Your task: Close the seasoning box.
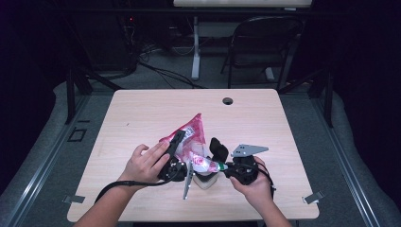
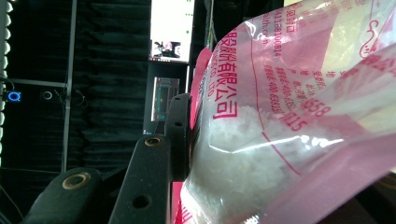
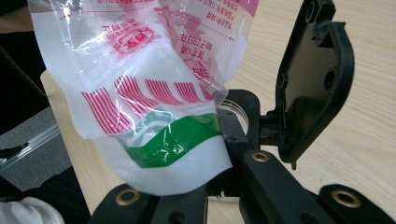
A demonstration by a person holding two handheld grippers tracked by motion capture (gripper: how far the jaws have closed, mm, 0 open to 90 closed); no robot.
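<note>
A pink and clear plastic bag (image 1: 191, 137) of white grains hangs slanted over the table (image 1: 142, 113), its top corner pointing away. My left gripper (image 1: 178, 139) is shut on the bag's upper side; its left finger (image 2: 180, 133) presses the film and the other is hidden behind the bag (image 2: 289, 116). My right gripper (image 1: 223, 167) is shut on the bag's green-striped lower end (image 3: 173, 140). Under that end stands a small beige container (image 1: 206, 181) with a clear rim (image 3: 232, 106). Its black hinged lid (image 3: 313, 79) is flipped up.
The table has a round cable hole (image 1: 228, 100) near its far edge. A black folding chair (image 1: 265, 42) and a white desk leg (image 1: 196, 47) stand on the floor beyond it. Wood surface lies bare to the left, right and back.
</note>
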